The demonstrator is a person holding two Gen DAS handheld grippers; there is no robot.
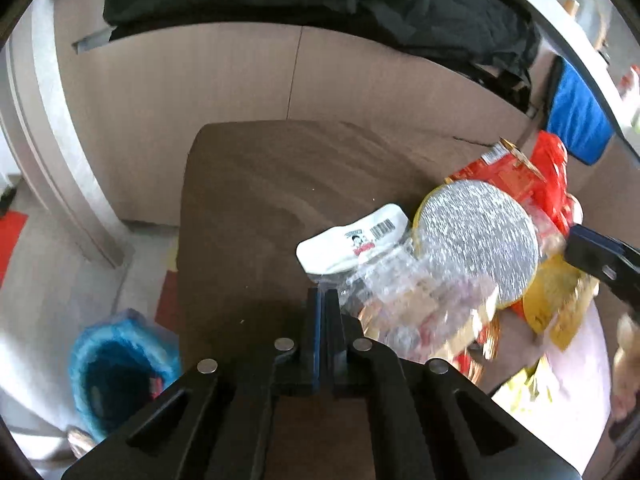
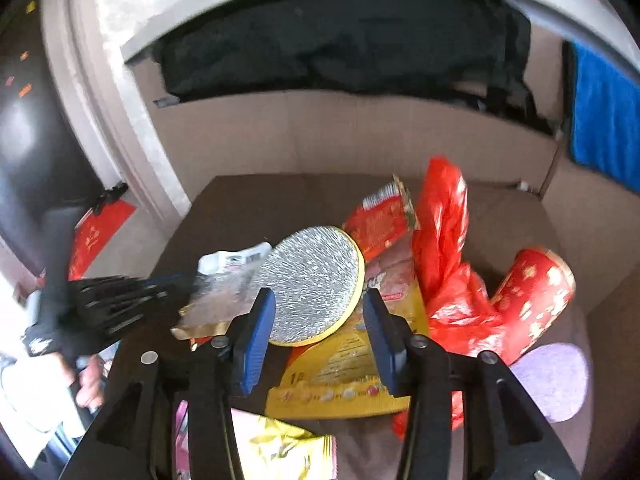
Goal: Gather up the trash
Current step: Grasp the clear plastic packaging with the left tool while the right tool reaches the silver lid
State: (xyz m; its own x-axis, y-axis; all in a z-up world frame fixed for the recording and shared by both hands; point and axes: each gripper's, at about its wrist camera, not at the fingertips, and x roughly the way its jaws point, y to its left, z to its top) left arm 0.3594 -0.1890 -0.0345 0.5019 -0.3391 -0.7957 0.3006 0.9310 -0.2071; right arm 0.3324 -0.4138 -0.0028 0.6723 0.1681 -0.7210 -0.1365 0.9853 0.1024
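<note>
Straddling the foil-topped disc point(image 2: 316, 280) on the bench point(image 2: 240, 208), the right gripper point(image 2: 318, 336) is spread wide; a centred squeeze is advised. The left gripper point(image 1: 322, 308) is clenched, seemingly pinching the clear wrapper point(image 1: 384, 288); bin point(image 1: 116, 368) lower left.

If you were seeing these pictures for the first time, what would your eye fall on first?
First, the round silver foil disc atop the heap of wrappers on the brown table, just ahead of the open right tongs. Then the crumpled red plastic bag to its right, and the blue-lined bin on the floor, left of the table.
</note>
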